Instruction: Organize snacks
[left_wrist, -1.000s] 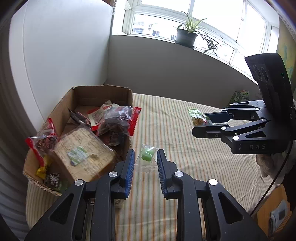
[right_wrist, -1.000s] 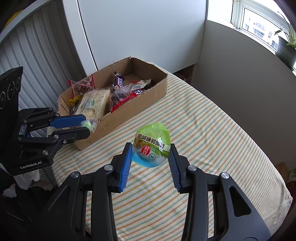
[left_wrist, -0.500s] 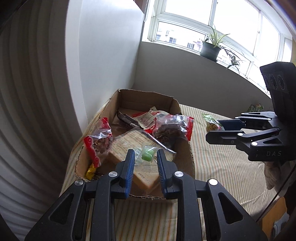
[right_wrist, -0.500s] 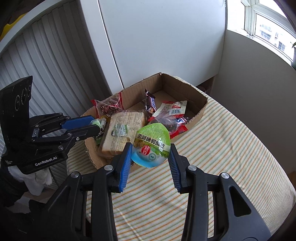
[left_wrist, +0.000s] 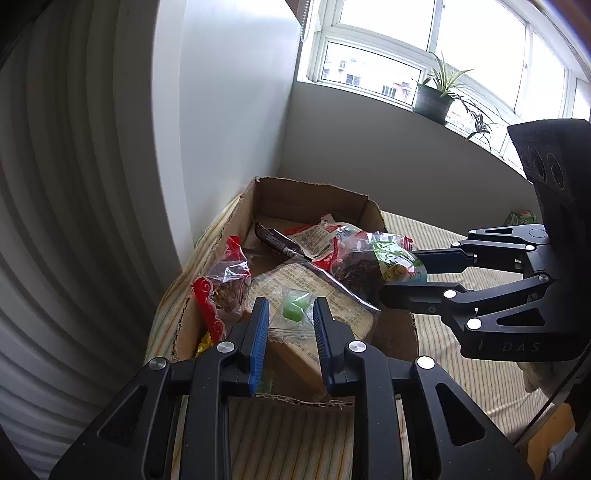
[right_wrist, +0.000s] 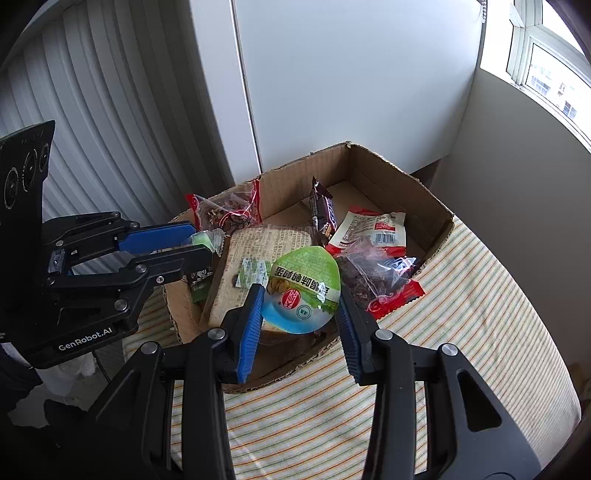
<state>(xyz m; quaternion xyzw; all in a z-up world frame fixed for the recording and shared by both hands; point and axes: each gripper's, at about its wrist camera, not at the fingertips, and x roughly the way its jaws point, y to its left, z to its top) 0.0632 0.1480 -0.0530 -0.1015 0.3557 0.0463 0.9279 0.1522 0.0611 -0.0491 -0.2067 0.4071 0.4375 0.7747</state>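
L gripper (left_wrist: 290, 325) jaws clamp green candy (left_wrist: 293, 309); R gripper (right_wrist: 301, 314) jaws clamp jelly cup (right_wrist: 303, 291); only R view shows label.

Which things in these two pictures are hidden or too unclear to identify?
- Left wrist view: green package on the table's far side, mostly behind the right gripper; contents unreadable.
- Right wrist view: floor of the cardboard box near the camera, covered by the round green pack and bread packet.
- Left wrist view: yellow wrapper, tucked under the red-edged bag.
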